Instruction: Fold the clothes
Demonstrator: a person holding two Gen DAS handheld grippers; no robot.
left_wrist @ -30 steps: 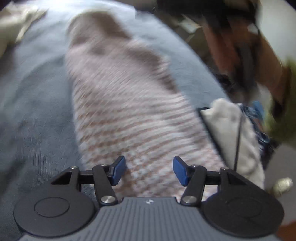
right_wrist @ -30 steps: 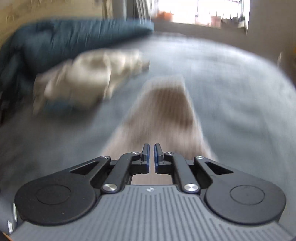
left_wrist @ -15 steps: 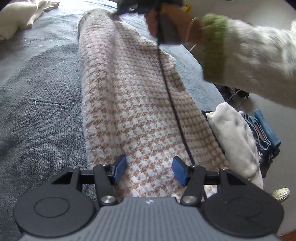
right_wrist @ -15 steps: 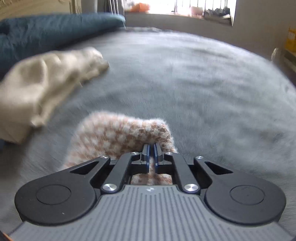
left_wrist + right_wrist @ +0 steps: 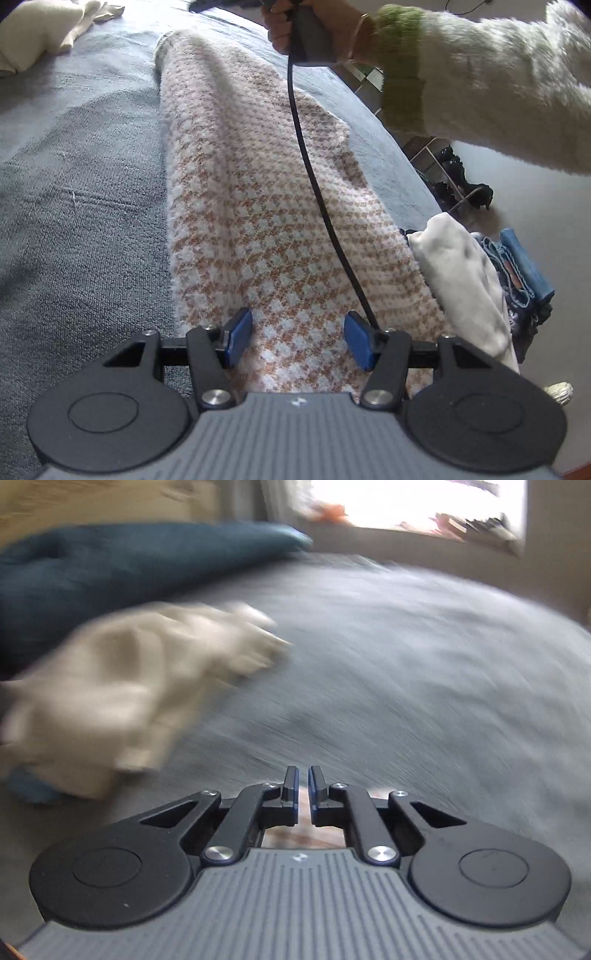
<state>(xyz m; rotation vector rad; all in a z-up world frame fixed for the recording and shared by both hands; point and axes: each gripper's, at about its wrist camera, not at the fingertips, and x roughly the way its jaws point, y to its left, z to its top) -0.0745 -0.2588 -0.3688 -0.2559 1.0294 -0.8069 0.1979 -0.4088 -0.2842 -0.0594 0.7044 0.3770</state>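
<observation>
A long pink-and-white houndstooth knitted garment lies stretched along a grey bed cover, running from the bottom centre of the left wrist view up toward the top.

The left gripper sits at the bottom of that view with its blue pads spread apart over the near end of the knit, not pressing it.

At the top, a hand in a fluffy white sleeve with a green cuff grips a handle above the far end of the garment; a black cable hangs from it across the knit.

A cream folded cloth lies at the right edge of the bed.

In the blurred right wrist view, the right gripper is pressed nearly together, with a strip of the patterned knit showing low between and behind its fingers. A cream crumpled cloth lies at the left, a dark blue pillow behind it.
</observation>
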